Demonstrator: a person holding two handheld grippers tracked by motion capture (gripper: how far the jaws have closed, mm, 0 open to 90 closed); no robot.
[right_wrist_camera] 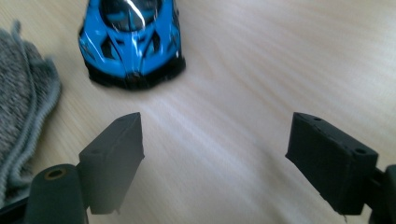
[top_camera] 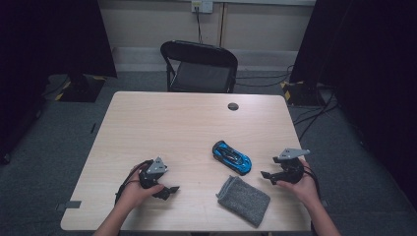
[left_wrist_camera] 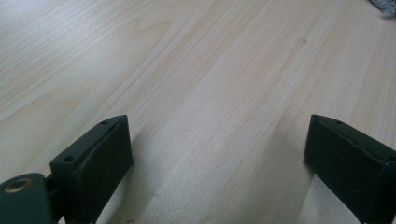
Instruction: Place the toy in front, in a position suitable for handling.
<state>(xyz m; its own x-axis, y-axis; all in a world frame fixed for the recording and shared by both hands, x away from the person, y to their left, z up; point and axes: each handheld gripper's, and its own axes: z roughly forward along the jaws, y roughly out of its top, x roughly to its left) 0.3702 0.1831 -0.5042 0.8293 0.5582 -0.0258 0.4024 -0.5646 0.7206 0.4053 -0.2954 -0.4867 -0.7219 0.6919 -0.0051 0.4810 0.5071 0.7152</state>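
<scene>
A blue and black toy car (top_camera: 232, 157) sits on the light wooden table (top_camera: 172, 128), right of centre. A grey knitted pouch (top_camera: 244, 199) lies flat near the front edge, just below the car. My right gripper (top_camera: 268, 175) rests low at the table's right side, open, its jaws pointing left toward the car (right_wrist_camera: 130, 39), with the pouch (right_wrist_camera: 21, 107) at the left of its view. My left gripper (top_camera: 168, 191) sits at the front left, open over bare wood, nothing between its jaws; a corner of the pouch (left_wrist_camera: 385, 5) shows far off in its view.
A black folding chair (top_camera: 199, 66) stands behind the table's far edge. A dark round cable port (top_camera: 233, 106) sits near the far right of the tabletop. Cables trail on the grey carpet at the right; dark curtains flank both sides.
</scene>
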